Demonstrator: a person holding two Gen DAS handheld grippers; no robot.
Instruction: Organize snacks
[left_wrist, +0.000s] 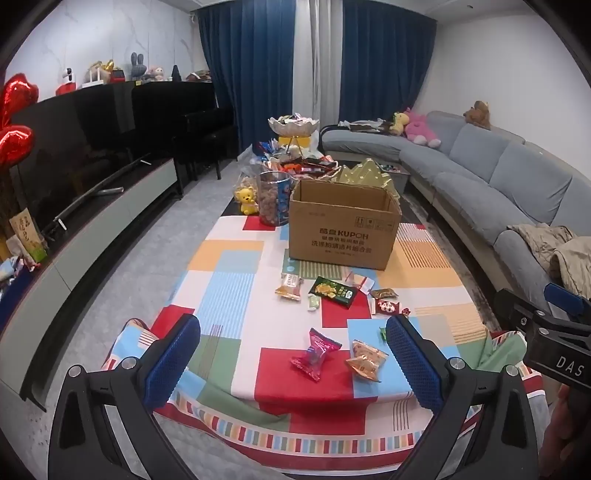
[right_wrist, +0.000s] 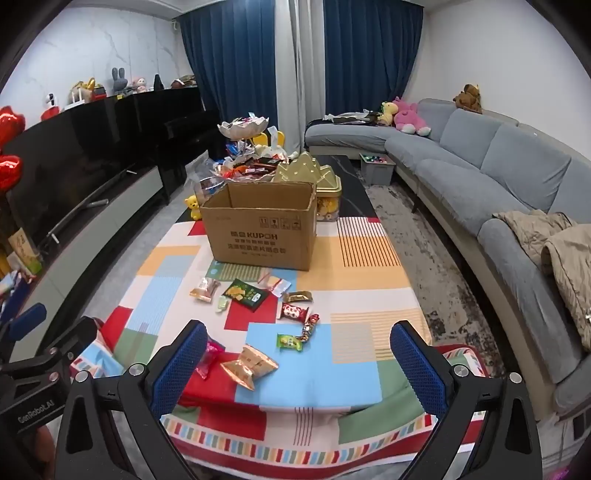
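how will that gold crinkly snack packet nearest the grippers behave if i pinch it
The gold packet looks like puffed foil film, so it will probably crumple and feel light. Its glossy surface may slide on the tablecloth if nudged. Contents might be brittle, so a gentle squeeze seems wise.

Home living room, shown by a grey corner sofa (right_wrist: 480, 155) with plush toys (right_wrist: 406, 116), blue curtains (right_wrist: 236, 70), a television (left_wrist: 85, 147), a black piano (left_wrist: 177, 110), a patterned cloth-covered desk (right_wrist: 369, 266).

Open cardboard box (right_wrist: 260, 230) on patchwork tablecloth (right_wrist: 369, 258); scattered snack packets (right_wrist: 251, 363) before it — right gripper (right_wrist: 299, 363) wide, seemingly empty.
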